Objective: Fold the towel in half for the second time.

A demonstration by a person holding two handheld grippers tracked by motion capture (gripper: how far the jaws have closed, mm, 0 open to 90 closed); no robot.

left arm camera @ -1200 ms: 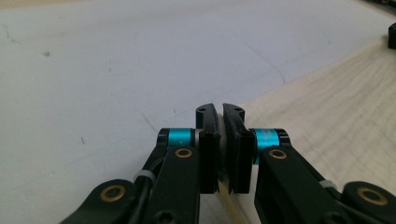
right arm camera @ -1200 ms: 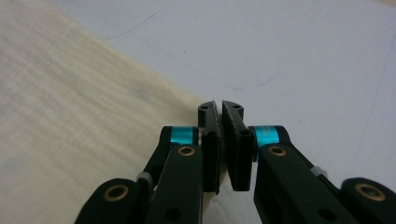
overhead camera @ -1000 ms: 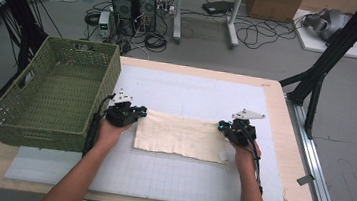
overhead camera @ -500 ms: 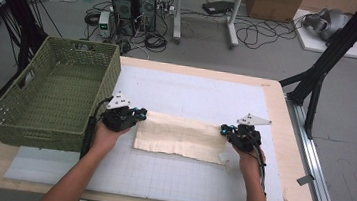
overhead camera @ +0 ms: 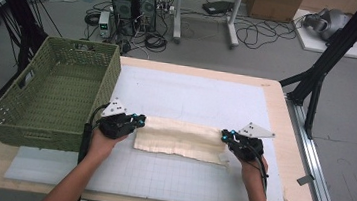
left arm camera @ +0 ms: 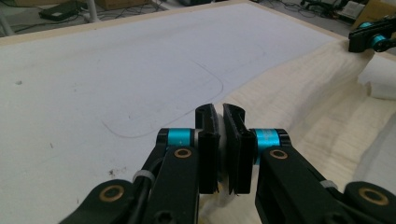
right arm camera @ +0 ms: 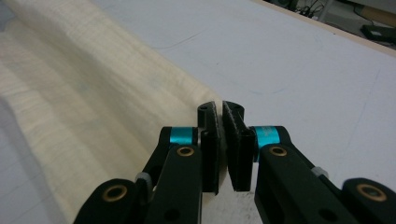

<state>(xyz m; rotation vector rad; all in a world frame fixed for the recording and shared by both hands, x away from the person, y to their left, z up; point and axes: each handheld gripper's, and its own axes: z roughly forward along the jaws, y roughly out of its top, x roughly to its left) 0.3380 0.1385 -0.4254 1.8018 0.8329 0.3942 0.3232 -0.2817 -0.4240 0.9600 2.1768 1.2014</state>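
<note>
Left claw (overhead camera: 140,121) clamps cloth (overhead camera: 180,138) | basket (overhead camera: 51,94) beside | mat (overhead camera: 207,96) beyond

Cream woven cloth (overhead camera: 178,139), matt, ribbed texture, white matt gridded mat (overhead camera: 183,176), pale wooden table edge (overhead camera: 285,117), green plastic lattice basket (overhead camera: 51,97)

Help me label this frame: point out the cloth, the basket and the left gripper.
cloth (overhead camera: 180,138): high view, the middle of its folded top layer.
basket (overhead camera: 111,71): high view, its right wall near the top rim.
left gripper (overhead camera: 141,122): high view, between its fingertips at the cloth's left end.
</note>
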